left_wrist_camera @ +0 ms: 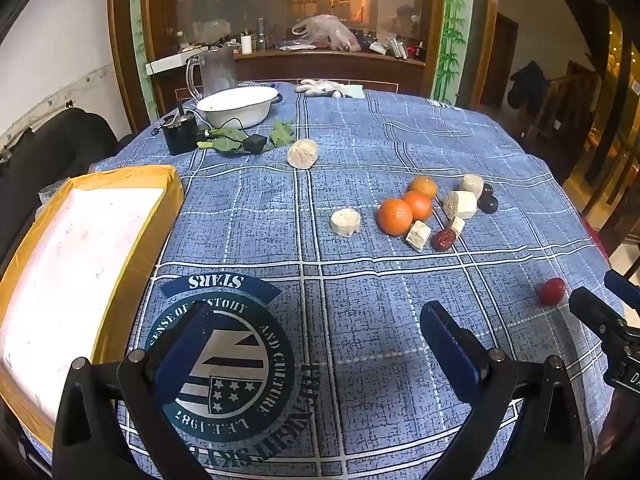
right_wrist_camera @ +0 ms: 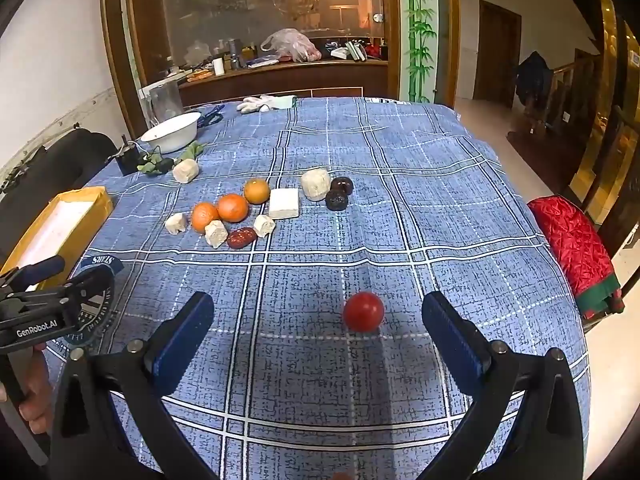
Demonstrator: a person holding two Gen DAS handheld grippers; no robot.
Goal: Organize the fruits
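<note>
- White enamel basin [left_wrist_camera: 236, 106] at the far left of the blue plaid tablecloth [left_wrist_camera: 400, 320].
- Clear glass jug [left_wrist_camera: 214, 70] just behind the basin.
- White gloves [left_wrist_camera: 320, 88] to the basin's right.
- Green leaves [left_wrist_camera: 280, 134] in front of the basin.

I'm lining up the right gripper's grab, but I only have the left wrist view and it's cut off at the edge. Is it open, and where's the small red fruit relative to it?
Observer: The right gripper is open. The small round red fruit lies untouched within its span, right of centre.
Operator: Anything beyond the table's right edge?
Observer: A red quilted cushion with green trim.
Operator: How many dark fruits at the group's far end?
Observer: Two dark wrinkled round fruits, touching each other.
</note>
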